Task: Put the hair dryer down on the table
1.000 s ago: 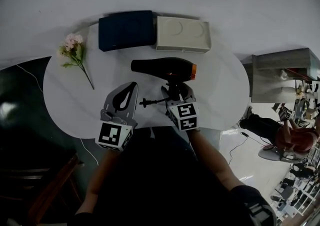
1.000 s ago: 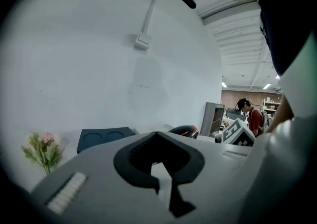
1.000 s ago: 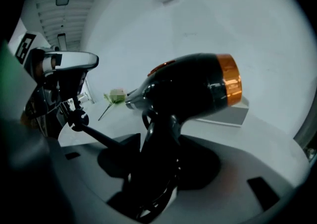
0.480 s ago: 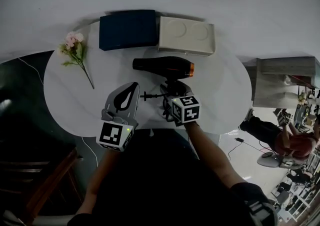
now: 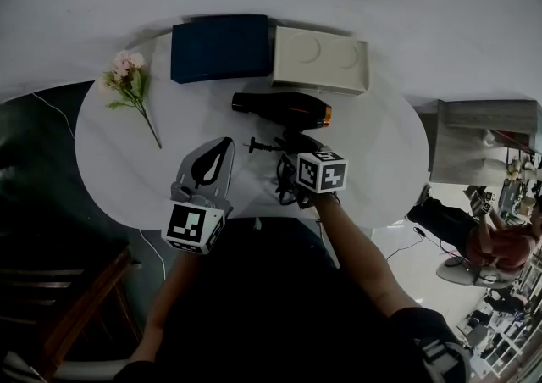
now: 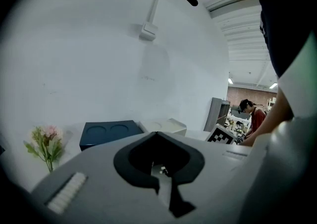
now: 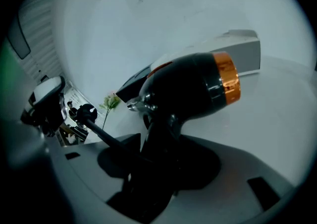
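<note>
The black hair dryer (image 5: 282, 108) with an orange ring near its back end hangs level over the white round table (image 5: 110, 169), just in front of the two boxes. My right gripper (image 5: 295, 149) is shut on its handle from the near side. In the right gripper view the dryer (image 7: 193, 86) stands up out of the right gripper (image 7: 158, 153), handle between the jaws. I cannot tell whether it touches the tabletop. Its plug (image 5: 254, 146) sticks out leftward, and the cord (image 5: 286, 188) bunches under the gripper. My left gripper (image 5: 222, 148) hovers shut and empty, left of the dryer; the left gripper (image 6: 158, 136) shows nothing held.
A dark blue box (image 5: 220, 47) and a white box (image 5: 320, 58) lie side by side at the table's far edge. A pink flower stem (image 5: 129, 89) lies at the far left. A grey cabinet (image 5: 478, 140) and a person (image 5: 500, 246) are off to the right.
My right gripper has carried the hair dryer forward and lower over the table, toward the boxes; the plug swung along with it. The left gripper has stayed in place.
</note>
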`<state>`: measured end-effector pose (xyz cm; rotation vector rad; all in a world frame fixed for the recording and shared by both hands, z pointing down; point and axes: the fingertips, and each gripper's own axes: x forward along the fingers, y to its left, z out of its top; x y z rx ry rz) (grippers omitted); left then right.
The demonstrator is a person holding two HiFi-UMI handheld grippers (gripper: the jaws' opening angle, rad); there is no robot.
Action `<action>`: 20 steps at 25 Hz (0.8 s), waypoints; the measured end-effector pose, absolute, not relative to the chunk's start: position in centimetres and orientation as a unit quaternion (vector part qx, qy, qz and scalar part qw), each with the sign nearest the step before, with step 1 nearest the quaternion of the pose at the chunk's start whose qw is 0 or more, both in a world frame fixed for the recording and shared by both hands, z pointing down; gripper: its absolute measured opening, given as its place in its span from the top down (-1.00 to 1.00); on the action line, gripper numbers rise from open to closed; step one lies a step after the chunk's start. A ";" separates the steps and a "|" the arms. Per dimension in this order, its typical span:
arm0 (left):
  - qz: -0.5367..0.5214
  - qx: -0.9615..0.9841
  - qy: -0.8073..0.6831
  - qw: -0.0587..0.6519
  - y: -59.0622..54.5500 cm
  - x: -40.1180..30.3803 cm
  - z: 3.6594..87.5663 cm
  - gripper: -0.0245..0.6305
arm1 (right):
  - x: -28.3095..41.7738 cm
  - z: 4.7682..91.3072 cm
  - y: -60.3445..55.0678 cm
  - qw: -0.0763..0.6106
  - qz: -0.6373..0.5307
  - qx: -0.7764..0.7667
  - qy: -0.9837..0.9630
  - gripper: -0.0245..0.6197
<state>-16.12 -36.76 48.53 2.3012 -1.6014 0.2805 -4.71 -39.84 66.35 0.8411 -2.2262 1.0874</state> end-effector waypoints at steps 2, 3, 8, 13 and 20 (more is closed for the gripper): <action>0.099 0.808 -0.557 0.162 -36.8 -16.1 48.5 0.89 | -4.7 66.4 -39.8 0.261 0.404 0.309 -0.820 0.19; 0.099 0.809 -0.555 0.163 -36.8 -16.0 48.5 0.89 | -4.7 66.5 -39.8 0.264 0.404 0.309 -0.820 0.19; 0.101 0.813 -0.549 0.163 -36.8 -15.8 48.6 0.90 | -4.9 66.8 -39.8 0.305 0.390 0.321 -0.808 0.19; 0.100 0.818 -0.543 0.160 -36.3 -15.7 48.5 0.90 | -5.1 66.9 -39.0 0.357 0.367 0.319 -0.798 0.09; 0.095 0.820 -0.542 0.157 -35.2 -16.0 48.2 0.89 | -3.3 65.7 -37.8 0.377 0.344 0.353 -0.784 -0.09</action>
